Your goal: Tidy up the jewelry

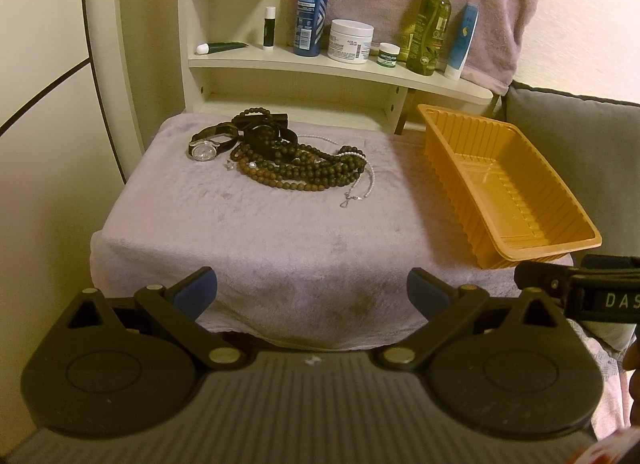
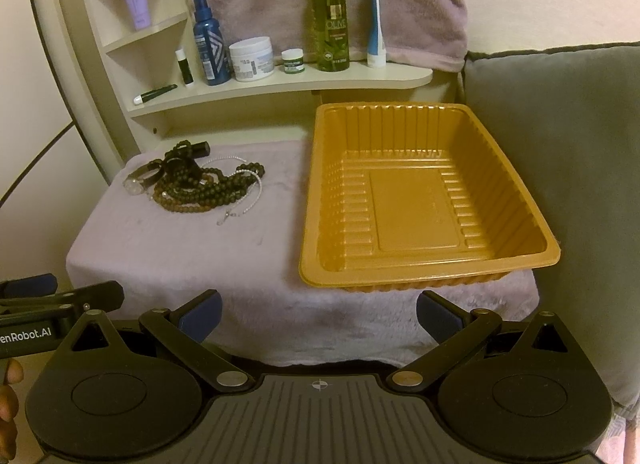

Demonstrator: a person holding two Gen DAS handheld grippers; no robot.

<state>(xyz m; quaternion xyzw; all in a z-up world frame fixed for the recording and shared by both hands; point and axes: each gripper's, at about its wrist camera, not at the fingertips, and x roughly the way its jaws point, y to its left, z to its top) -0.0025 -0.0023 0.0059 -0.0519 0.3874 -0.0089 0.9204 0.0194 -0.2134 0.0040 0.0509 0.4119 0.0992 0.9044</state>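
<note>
A heap of jewelry (image 1: 296, 160) lies at the back left of a lilac towel (image 1: 260, 248): dark and brown bead strands, a thin pearl chain (image 1: 370, 180) and a silver-faced wristwatch (image 1: 204, 150). The heap also shows in the right wrist view (image 2: 200, 184). An empty orange plastic tray (image 2: 424, 264) stands on the right; it also shows in the left wrist view (image 1: 560, 224). My left gripper (image 1: 312, 296) is open and empty at the towel's near edge. My right gripper (image 2: 318, 316) is open and empty, just short of the tray's near rim.
A curved cream shelf (image 1: 340, 68) behind the towel carries bottles, jars and tubes. A grey cushion (image 2: 560, 136) stands to the right of the tray. A towel hangs on the wall behind the shelf.
</note>
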